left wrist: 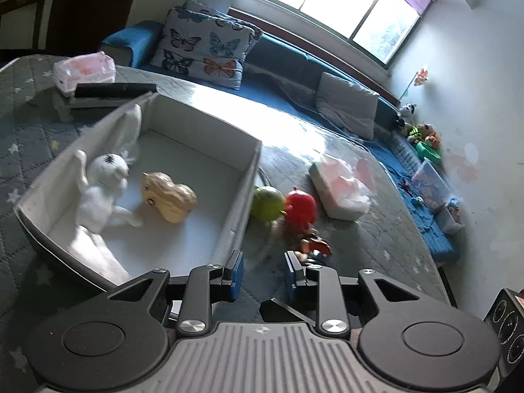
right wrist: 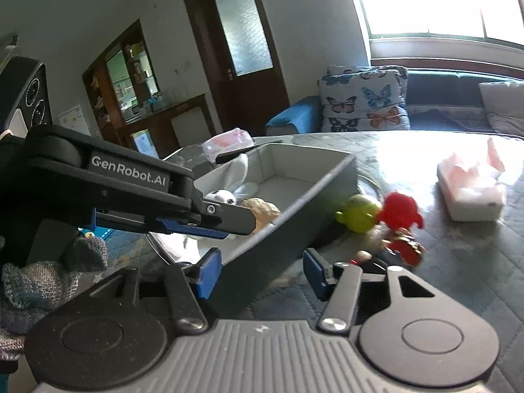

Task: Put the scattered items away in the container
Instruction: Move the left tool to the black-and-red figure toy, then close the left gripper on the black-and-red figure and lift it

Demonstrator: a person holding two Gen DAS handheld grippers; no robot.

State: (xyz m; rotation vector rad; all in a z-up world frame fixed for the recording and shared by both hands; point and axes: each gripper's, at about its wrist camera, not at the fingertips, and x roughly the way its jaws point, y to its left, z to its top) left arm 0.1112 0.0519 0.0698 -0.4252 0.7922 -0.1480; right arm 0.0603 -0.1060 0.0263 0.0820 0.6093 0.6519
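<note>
two toys inside, three outside: that is the count before you.
container [left wrist: 229,203]: your grey fabric box with a pale lining, open-topped, sitting on the quilted star-patterned cover [left wrist: 376,229].
white rabbit [left wrist: 104,180]: soft toy, long ears up the far wall, lying inside the box at its left side.
tan toy [left wrist: 168,196]: rounded and pale brown, inside the box, touching the rabbit's leg.
green figure [left wrist: 267,203]: round, lime-coloured, on the cover just outside the box's right wall.
red figure [left wrist: 299,209]: round head, touching the green one on its right.
small figure [left wrist: 316,245]: red and dark, blurred, lying nearest your tools.
left gripper [left wrist: 263,273]: your blue pads stand slightly apart with nothing between them, over the box's near corner.
right gripper [right wrist: 262,270]: your jaws gape wider, empty, straddling the box's near corner.
</note>
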